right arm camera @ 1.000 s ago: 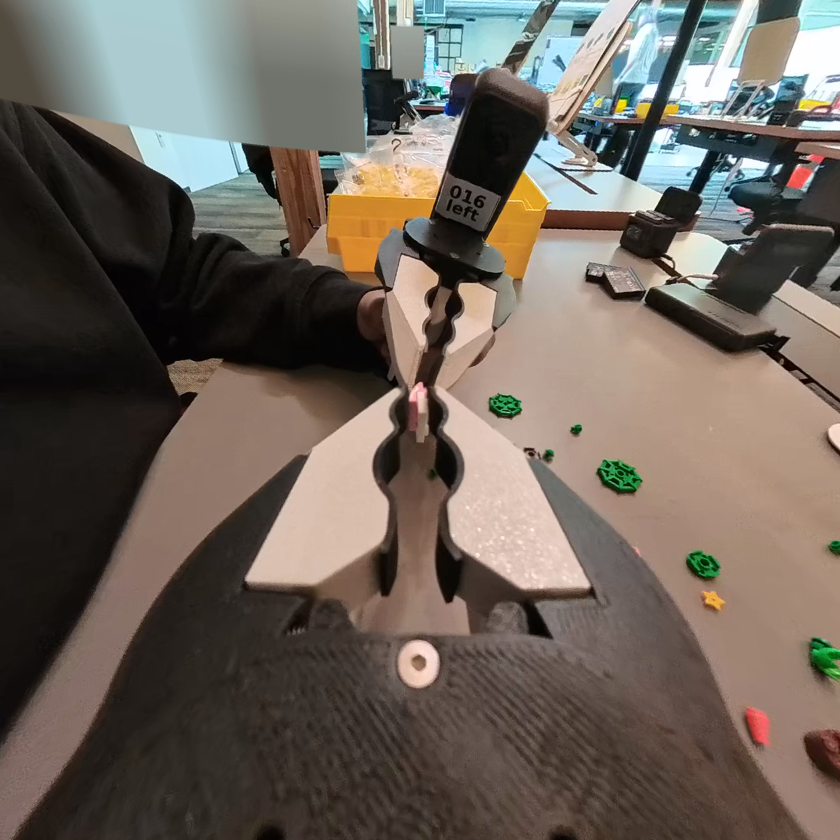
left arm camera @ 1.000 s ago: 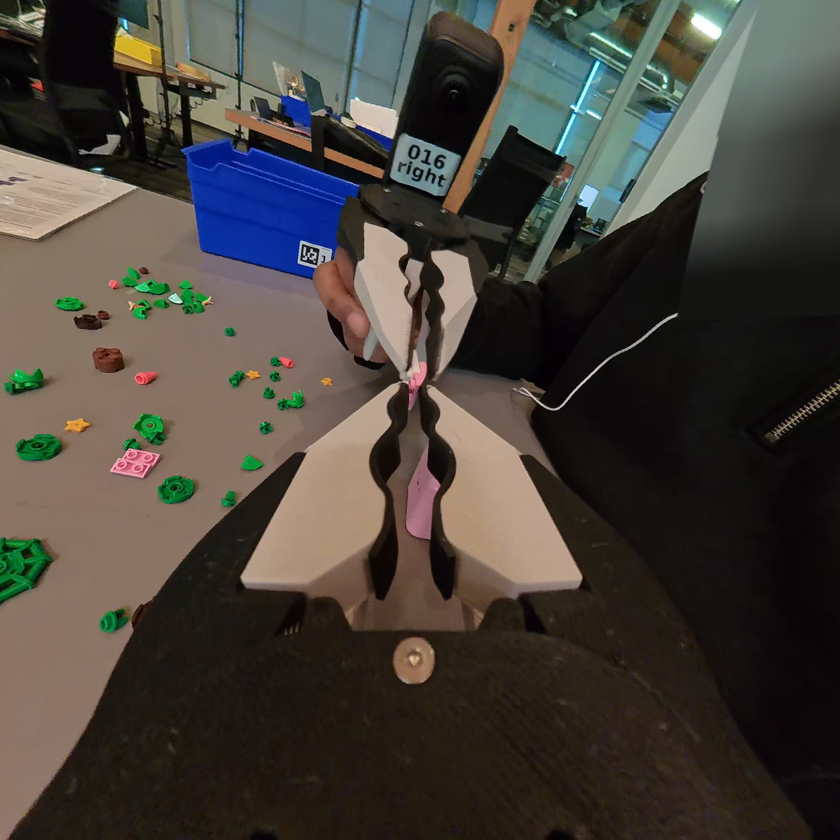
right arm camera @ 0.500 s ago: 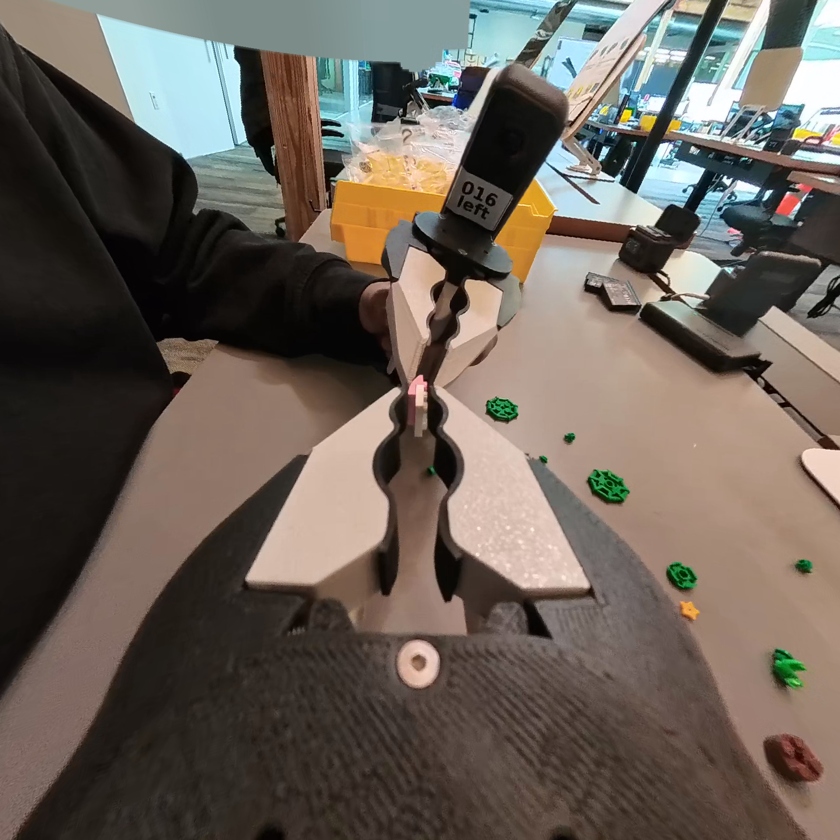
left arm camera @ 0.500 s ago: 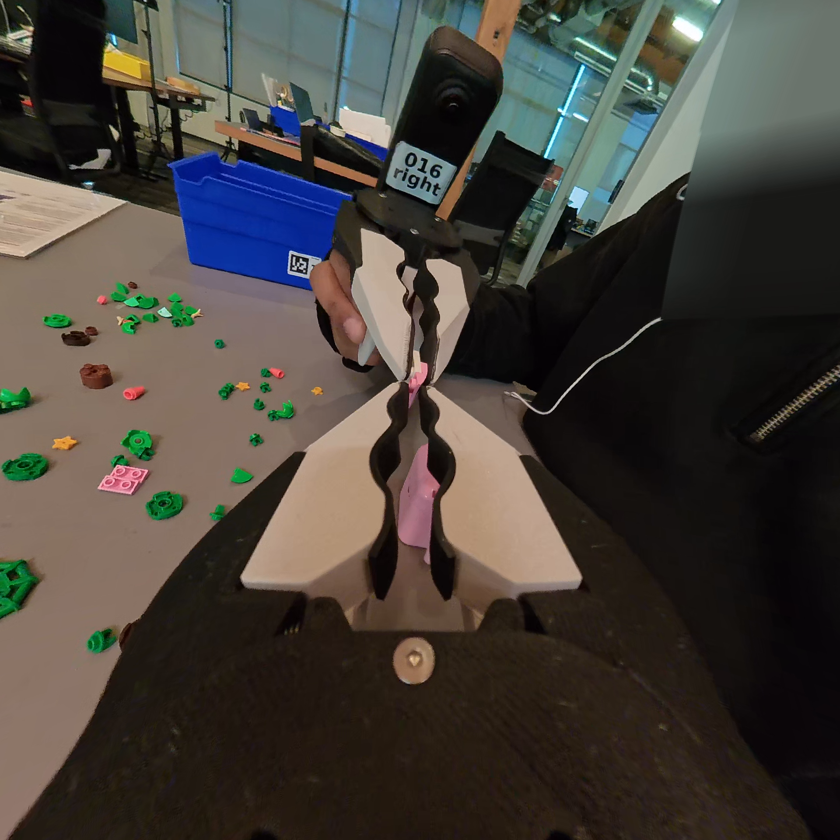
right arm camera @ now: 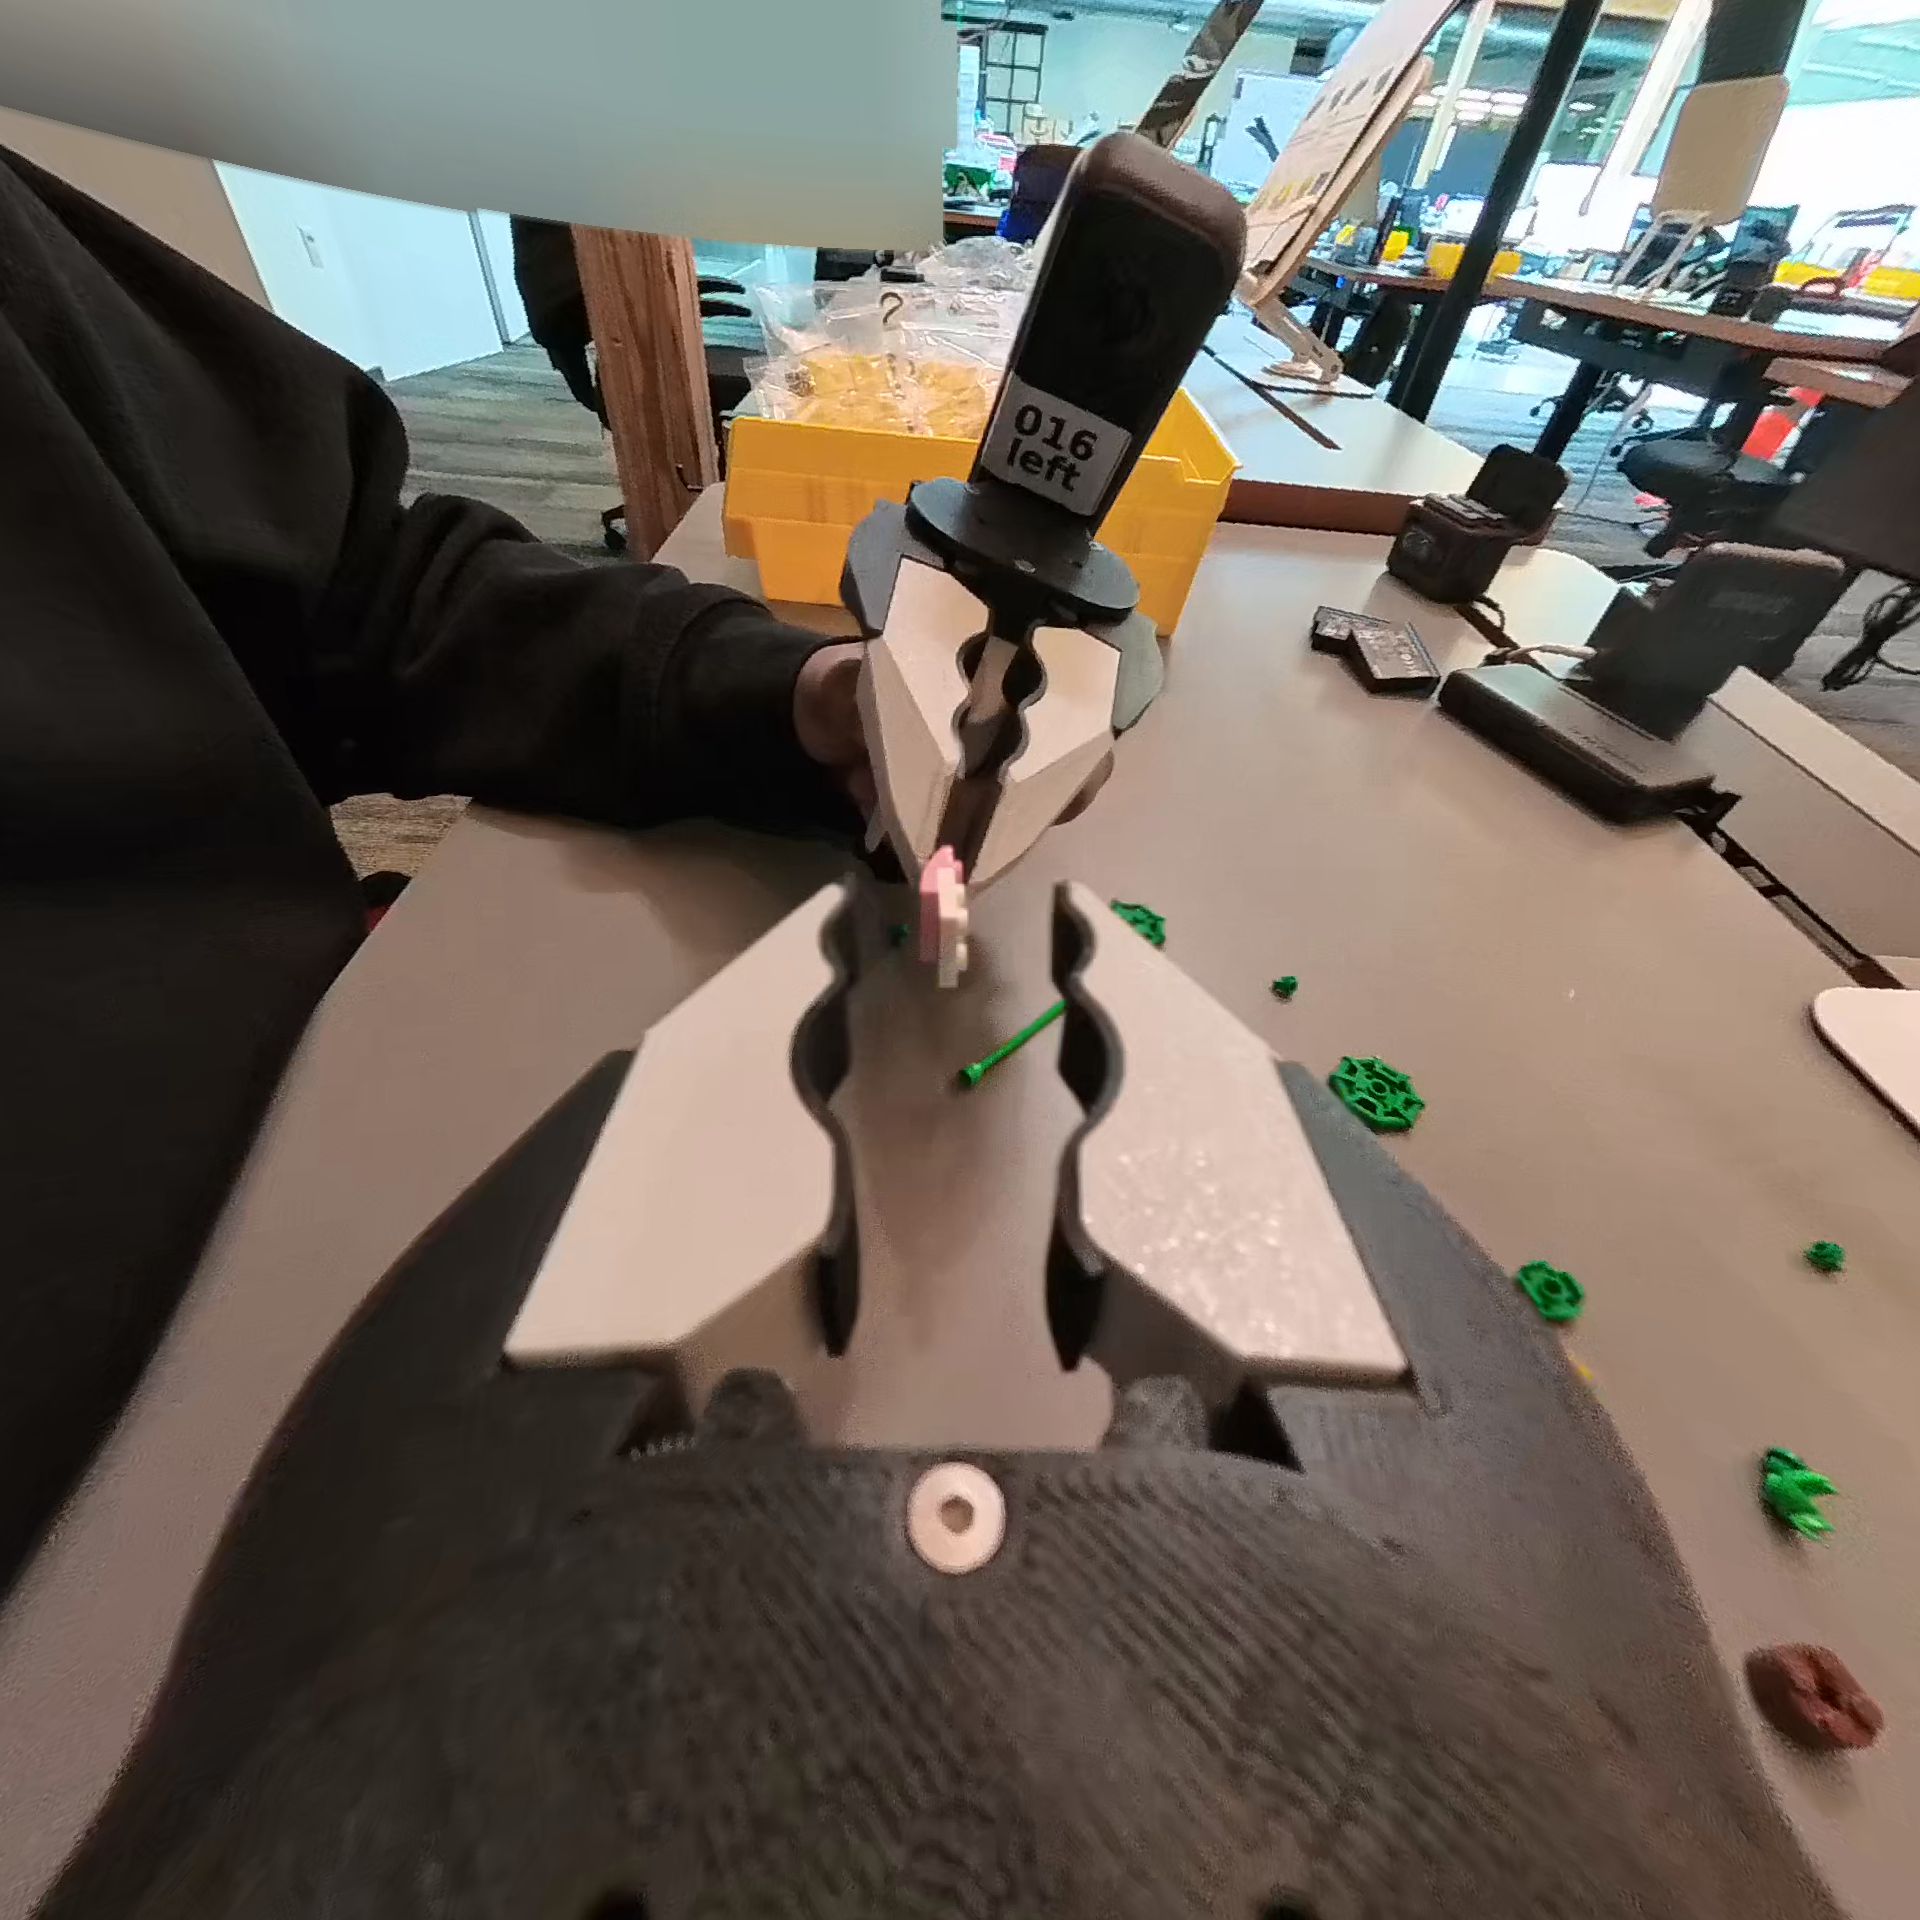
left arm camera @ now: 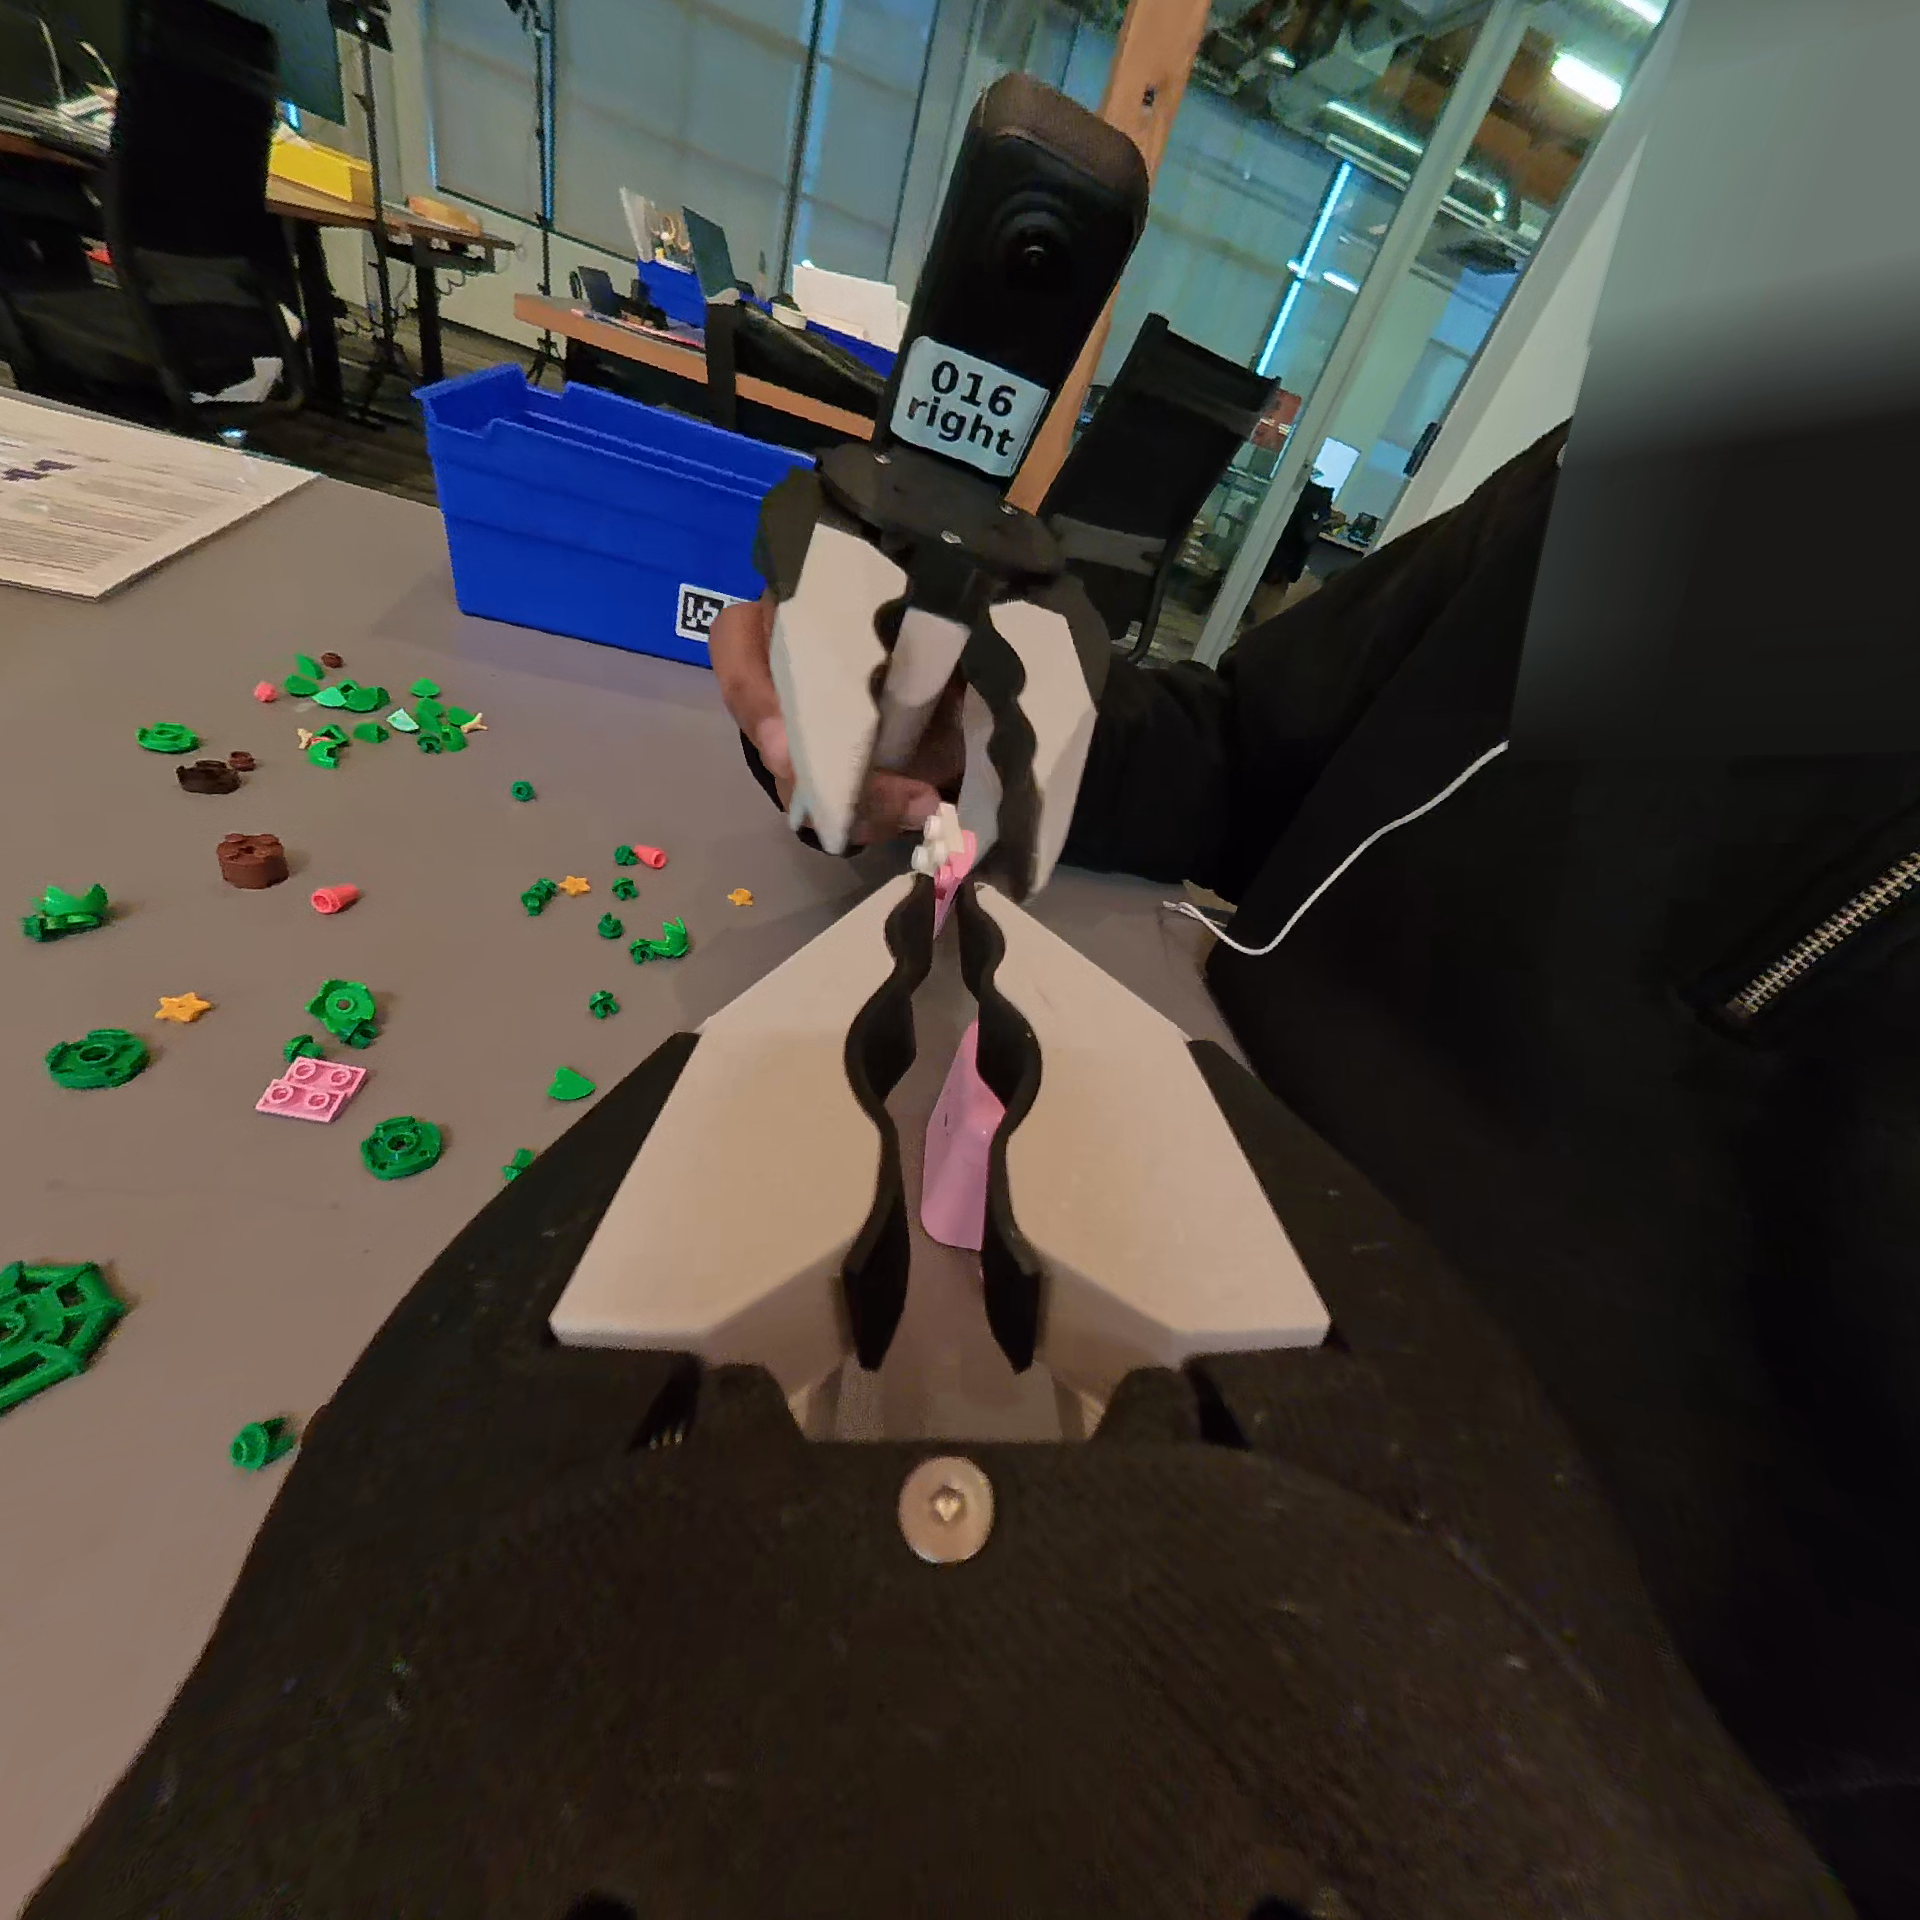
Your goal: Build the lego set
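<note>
The left gripper (right arm camera: pixel 961 878) is pinching a small pink-and-white lego stack (right arm camera: pixel 943 916) at its tips, fingers clamped on it, above the grey table (right arm camera: pixel 1351 831). The right gripper (right arm camera: pixel 951 935) is sitting w/ fingers apart, one on each side of the stack and not touching it (it is holding nothing). In the right wrist view the stack is hanging at 12 o'clock, just past the open tips; a green rod piece (right arm camera: pixel 1013 1044) is lying on the table below, towards 1 o'clock. In the left wrist view loose green, pink and brown pieces (left arm camera: pixel 343 935) are scattered at 9 to 10 o'clock, in front of a blue bin (left arm camera: pixel 582 530). Judgement: the white piece looks seated. To do this well, the left should be keeping its clamp firm while the right backs straight off w/o brushing the stack.
</note>
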`<action>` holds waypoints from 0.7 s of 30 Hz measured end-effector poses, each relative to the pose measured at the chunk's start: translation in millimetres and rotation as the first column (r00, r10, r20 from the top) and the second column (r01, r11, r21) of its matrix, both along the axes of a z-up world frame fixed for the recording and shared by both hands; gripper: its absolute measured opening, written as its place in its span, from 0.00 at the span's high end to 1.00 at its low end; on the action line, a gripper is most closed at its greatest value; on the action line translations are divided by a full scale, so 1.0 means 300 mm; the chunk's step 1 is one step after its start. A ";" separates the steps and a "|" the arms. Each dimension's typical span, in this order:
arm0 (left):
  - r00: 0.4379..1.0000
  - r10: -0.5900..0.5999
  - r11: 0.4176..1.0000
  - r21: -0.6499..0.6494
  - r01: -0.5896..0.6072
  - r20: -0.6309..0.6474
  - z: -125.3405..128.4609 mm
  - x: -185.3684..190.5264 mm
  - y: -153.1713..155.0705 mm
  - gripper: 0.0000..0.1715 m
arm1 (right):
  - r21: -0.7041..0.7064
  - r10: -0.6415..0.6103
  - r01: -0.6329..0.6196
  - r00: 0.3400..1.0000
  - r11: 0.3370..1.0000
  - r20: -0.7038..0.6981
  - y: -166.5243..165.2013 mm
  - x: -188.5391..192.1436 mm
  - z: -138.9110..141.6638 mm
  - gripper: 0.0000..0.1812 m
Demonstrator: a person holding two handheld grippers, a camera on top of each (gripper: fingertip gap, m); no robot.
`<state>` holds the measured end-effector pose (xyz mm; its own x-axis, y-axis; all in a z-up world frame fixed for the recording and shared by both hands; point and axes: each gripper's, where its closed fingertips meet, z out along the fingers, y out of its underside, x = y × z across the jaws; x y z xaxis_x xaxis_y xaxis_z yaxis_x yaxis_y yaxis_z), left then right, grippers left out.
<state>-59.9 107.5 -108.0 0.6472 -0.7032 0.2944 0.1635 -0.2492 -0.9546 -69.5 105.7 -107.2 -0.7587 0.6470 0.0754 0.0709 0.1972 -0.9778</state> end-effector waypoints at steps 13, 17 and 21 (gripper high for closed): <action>0.986 0.052 0.999 -0.008 -0.051 0.157 0.034 -0.078 0.011 1.00 | 0.009 -0.097 0.098 0.995 0.995 -0.036 0.045 -0.034 -0.006 0.78; 0.990 0.062 0.998 -0.020 -0.060 0.126 0.018 -0.073 0.017 1.00 | 0.099 -0.128 0.130 0.991 0.987 -0.028 0.051 -0.038 -0.032 0.78; 0.992 0.062 0.998 -0.025 -0.060 0.106 0.009 -0.068 0.019 1.00 | 0.145 -0.165 0.172 0.984 0.974 -0.060 0.076 -0.029 -0.029 0.77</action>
<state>-80.2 113.1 -105.3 0.6528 -0.6563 0.3783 0.2791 -0.2560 -0.9255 -78.2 128.5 -115.7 -0.6327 0.7442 0.2141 0.0698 0.3301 -0.9413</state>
